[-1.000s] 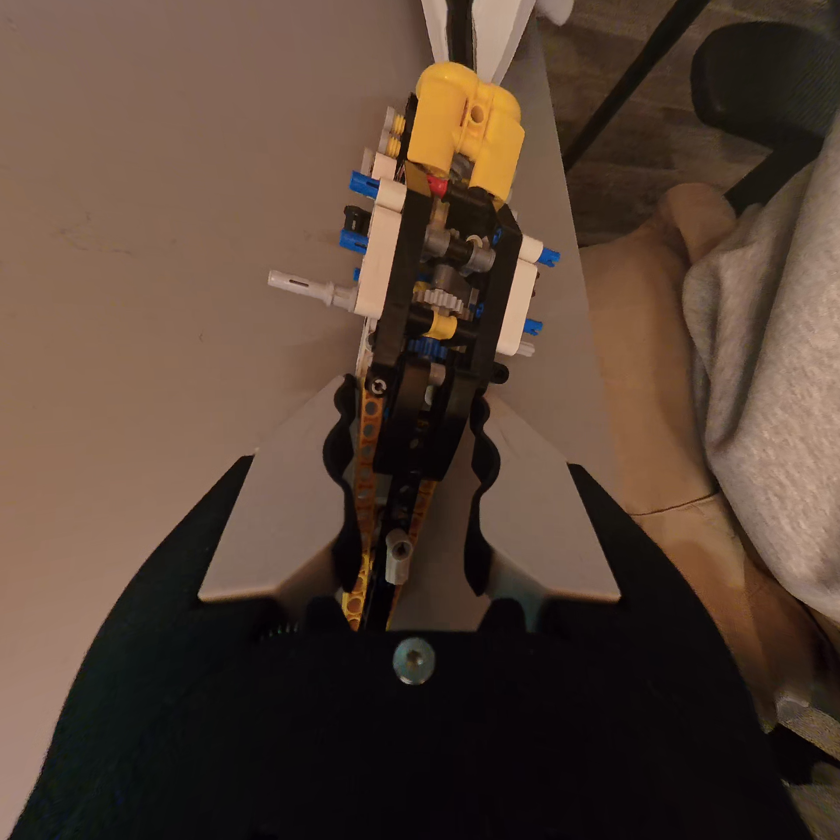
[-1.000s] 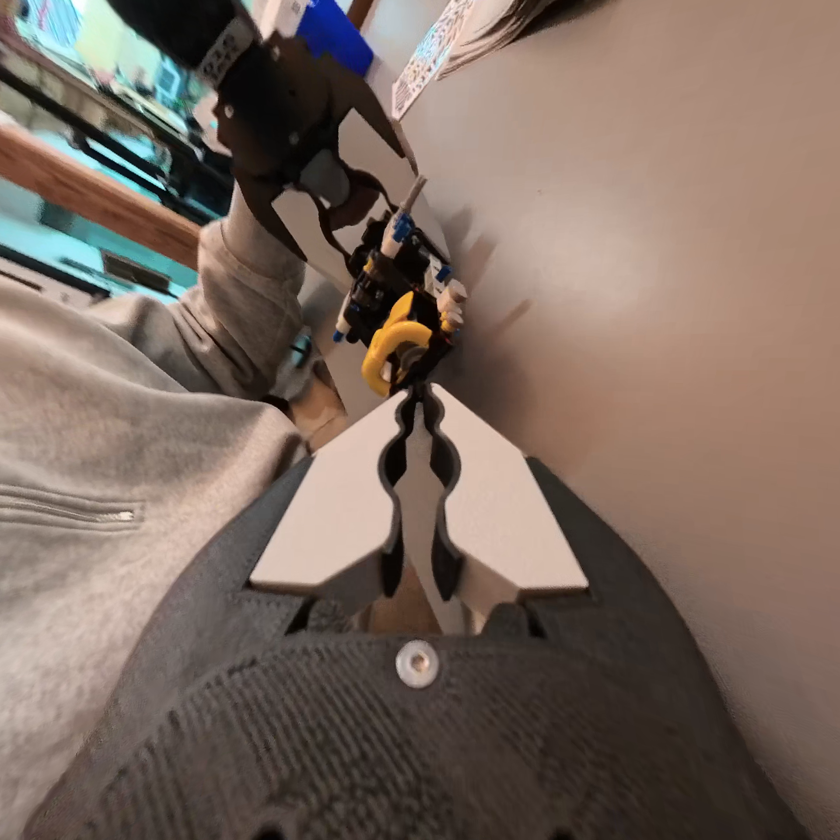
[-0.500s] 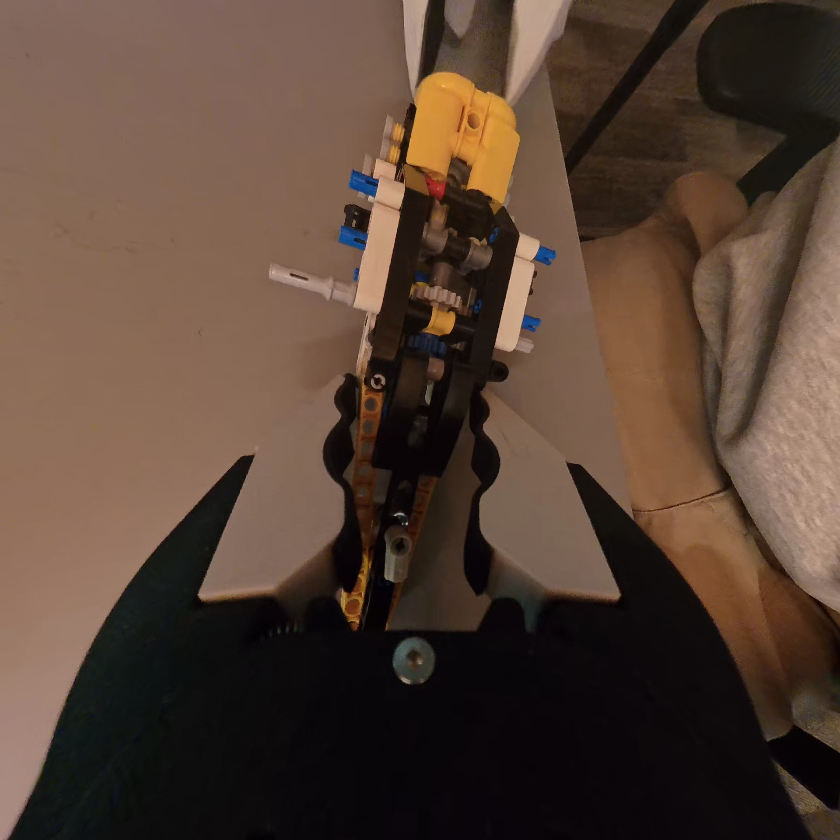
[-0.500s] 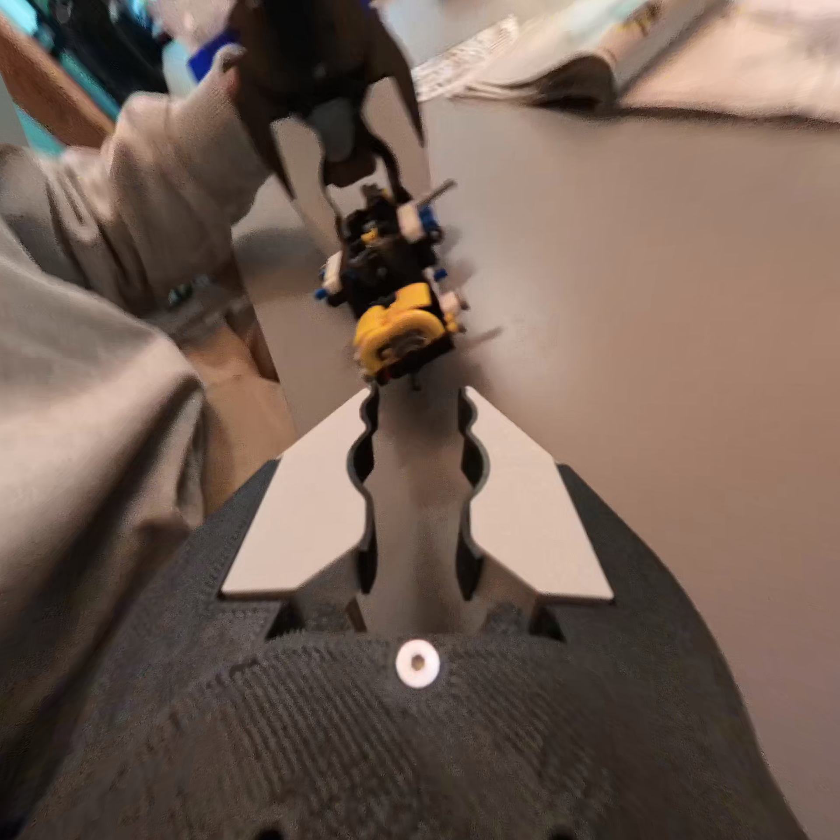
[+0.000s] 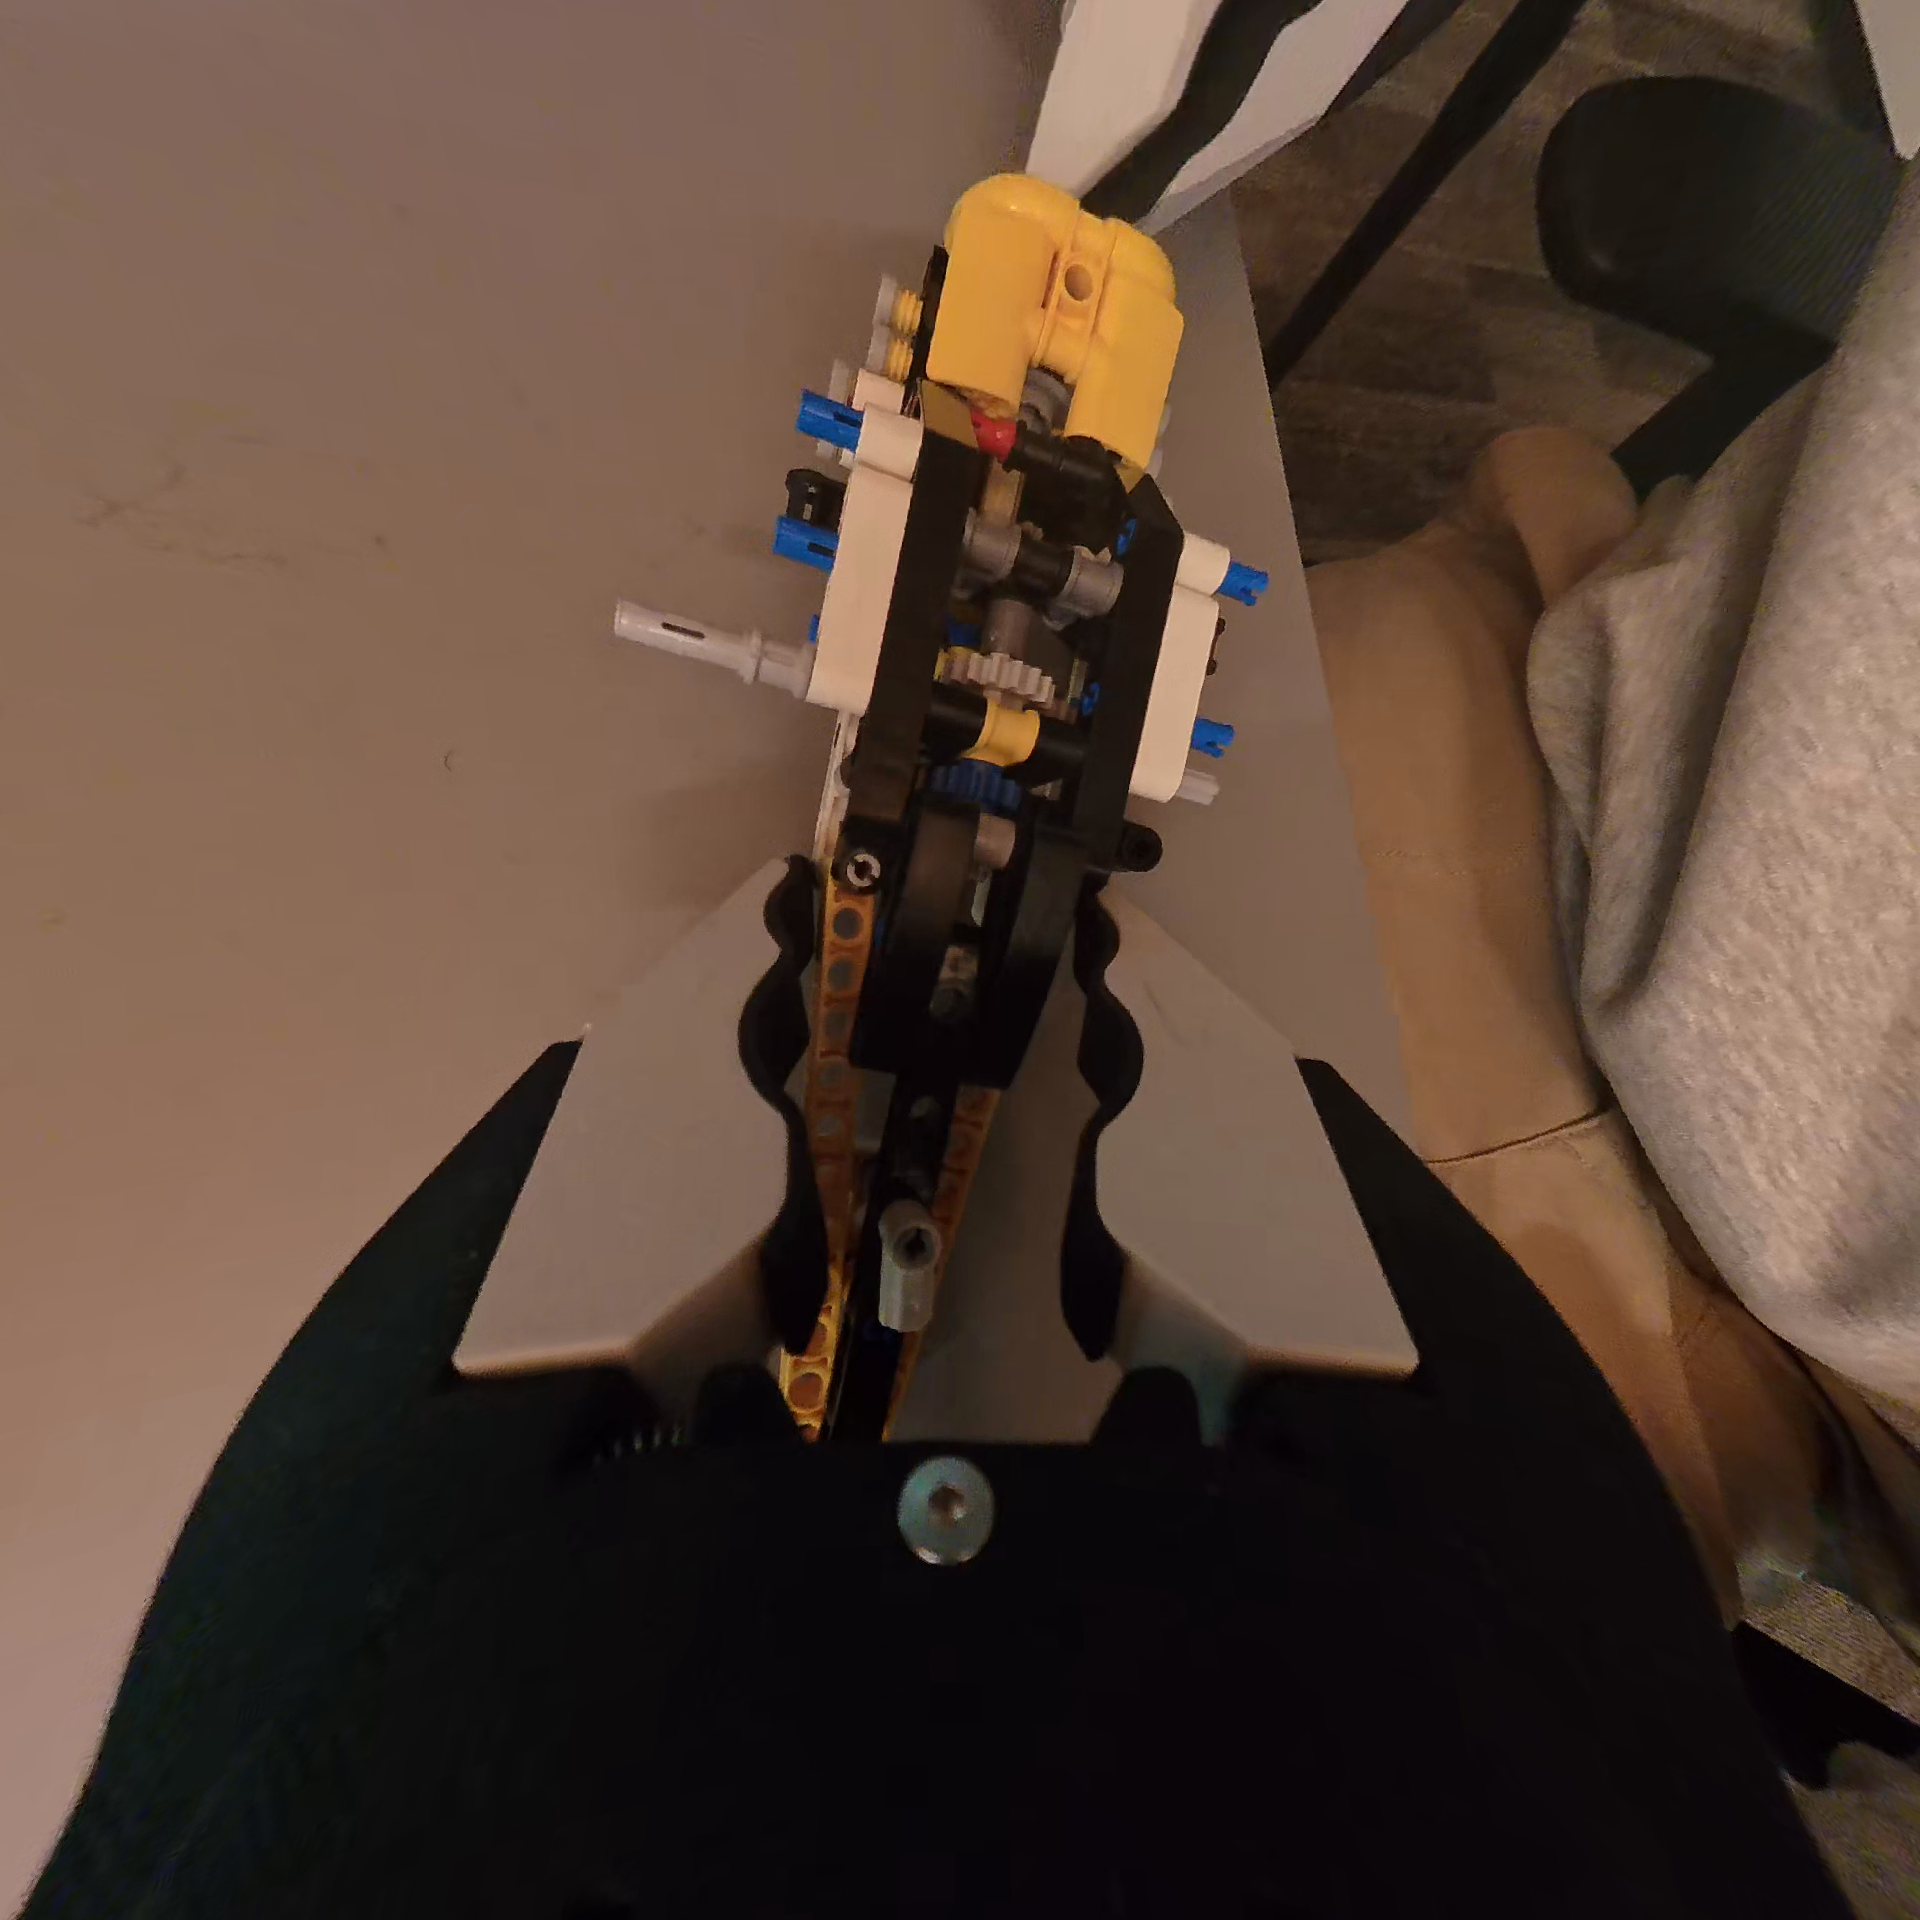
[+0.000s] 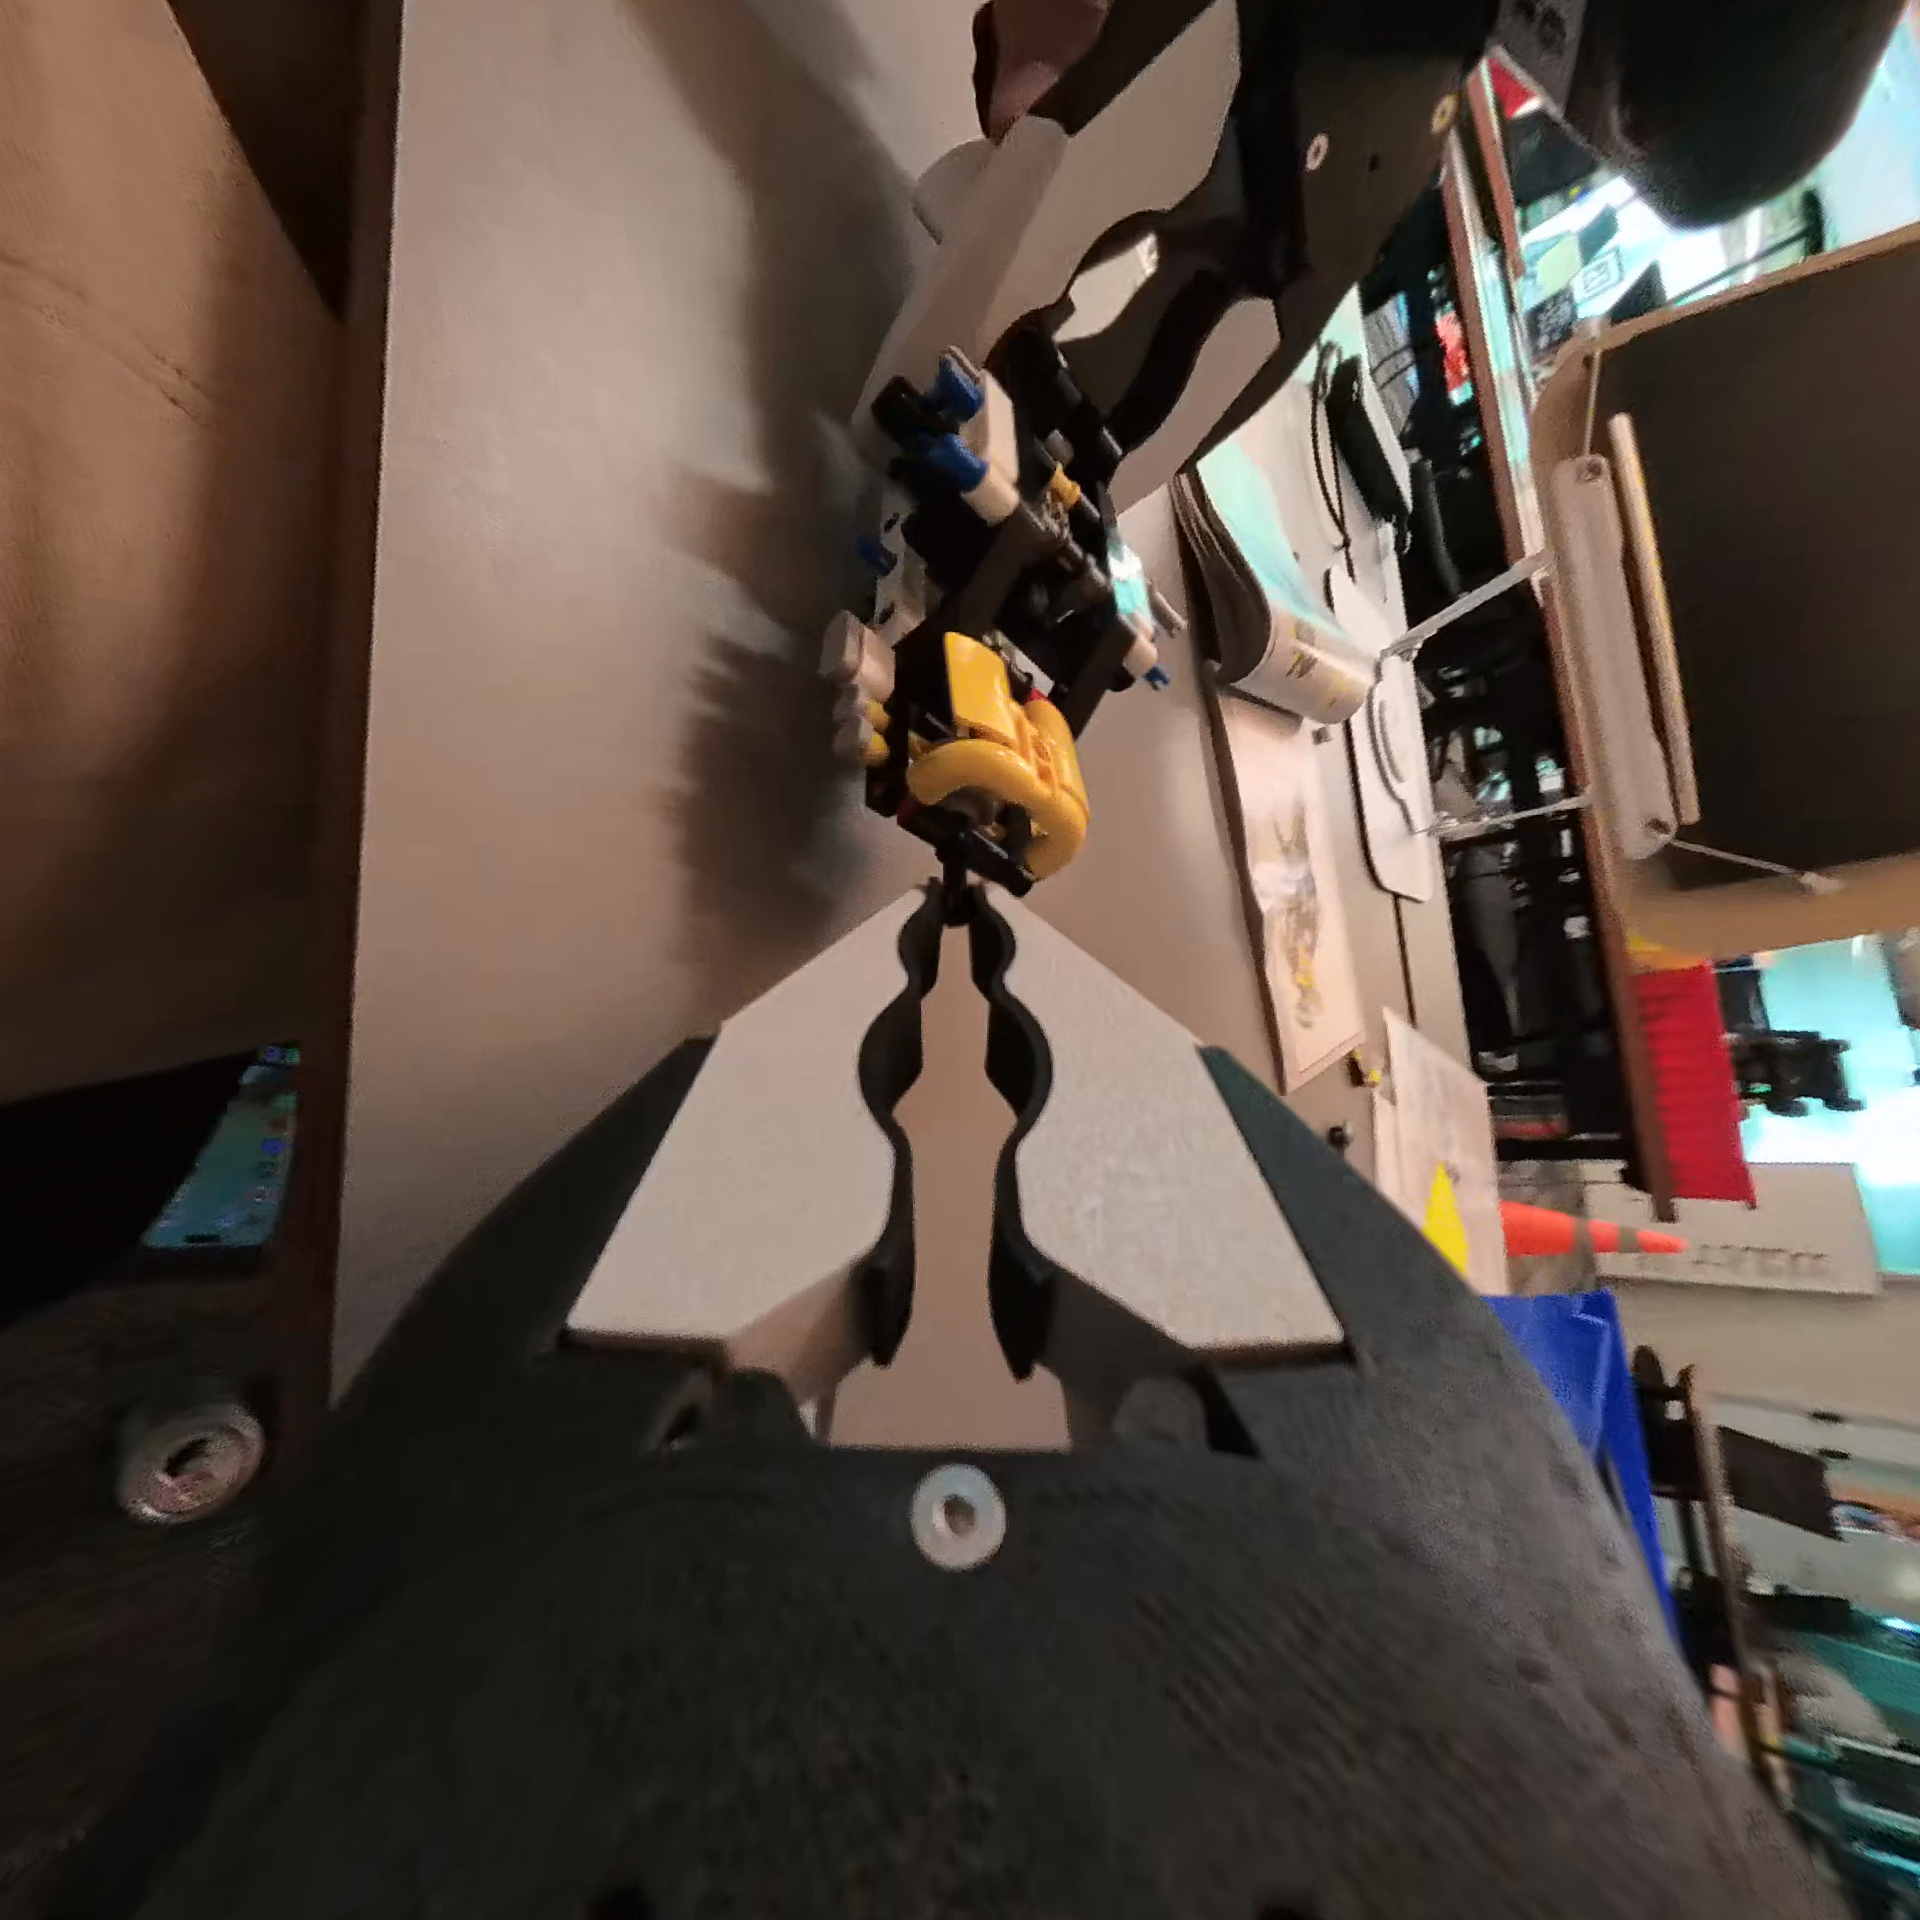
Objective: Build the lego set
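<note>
The lego model (image 5: pixel 1023 582) has a black frame, white side panels, blue pins, gears and a yellow end piece (image 5: pixel 1060 301). My left gripper (image 5: pixel 940 883) is shut on the model's black rear part and holds it over the table (image 5: pixel 364 520). An orange beam (image 5: pixel 836 1049) runs back between the pads. In the right wrist view the model (image 6: pixel 987 582) hangs from the left gripper (image 6: pixel 1174 301). My right gripper (image 6: pixel 956 896) is closed to a narrow gap, its tips pinching a small black pin (image 6: pixel 971 844) at the yellow end (image 6: pixel 1003 753). Its white fingers (image 5: pixel 1112 94) show beyond the model.
The table edge (image 5: pixel 1288 540) runs just right of the model, with a person's tan trousers (image 5: pixel 1455 831) and grey sweater (image 5: pixel 1745 779) beyond. An open booklet (image 6: pixel 1268 623) and papers (image 6: pixel 1299 914) lie on the table. A phone (image 6: pixel 223 1164) sits off the table's edge. The left gripper's tips are roughly 11 centimetres from the right gripper's.
The right gripper opened half a second ago, has since rolled over and closed its tips on the black pin at the yellow end. The left gripper's hold on the model is unchanged.
</note>
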Demonstrator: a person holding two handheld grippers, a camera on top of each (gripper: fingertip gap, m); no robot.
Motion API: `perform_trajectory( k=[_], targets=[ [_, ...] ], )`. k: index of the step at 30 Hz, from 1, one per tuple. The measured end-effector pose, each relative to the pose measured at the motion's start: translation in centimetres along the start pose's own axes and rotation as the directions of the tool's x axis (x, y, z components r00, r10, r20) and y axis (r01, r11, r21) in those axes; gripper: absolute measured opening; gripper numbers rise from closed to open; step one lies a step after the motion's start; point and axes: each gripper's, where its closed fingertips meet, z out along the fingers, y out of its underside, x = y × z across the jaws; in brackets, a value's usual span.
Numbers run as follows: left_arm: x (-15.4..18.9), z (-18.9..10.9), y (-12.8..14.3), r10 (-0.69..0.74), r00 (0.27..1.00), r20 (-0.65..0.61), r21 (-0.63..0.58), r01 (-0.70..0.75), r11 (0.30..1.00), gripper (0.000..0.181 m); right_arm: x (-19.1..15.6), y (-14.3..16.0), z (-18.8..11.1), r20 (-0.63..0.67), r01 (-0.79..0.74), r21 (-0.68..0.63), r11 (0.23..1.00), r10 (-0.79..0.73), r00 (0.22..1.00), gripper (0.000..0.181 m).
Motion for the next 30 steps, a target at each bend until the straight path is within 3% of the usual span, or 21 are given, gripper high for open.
perform_trajectory(
  k=[9,13,17,23,30],
  targets=[
    [0.06,0.06,-0.05,-0.003,1.0,-0.008,-0.007,0.003,1.0,0.049,-0.08,0.04,0.52,-0.005,0.125,-0.058,0.99,-0.125,0.992,0.002],
    [0.16,0.13,-0.06,0.002,1.0,-0.006,-0.008,-0.002,1.0,0.049,-0.28,-0.02,0.36,0.078,-0.06,-0.096,0.994,0.068,0.995,0.002],
    [0.19,0.15,0.03,0.014,1.0,0.011,-0.022,-0.014,1.0,0.049,-0.3,-0.29,0.25,0.142,-0.302,-0.101,0.948,0.314,0.939,0.002],
    [0.2,0.17,0.0,0.04,0.999,0.033,-0.03,-0.039,0.999,0.049,-0.74,-0.35,0.17,0.226,-0.618,-0.154,0.771,0.636,0.738,0.002],
    [0.07,0.24,0.03,0.084,0.993,0.081,-0.035,-0.081,0.996,0.049,-0.67,-0.82,-0.01,0.294,-0.871,-0.216,0.441,0.88,0.373,0.002]
  ],
)
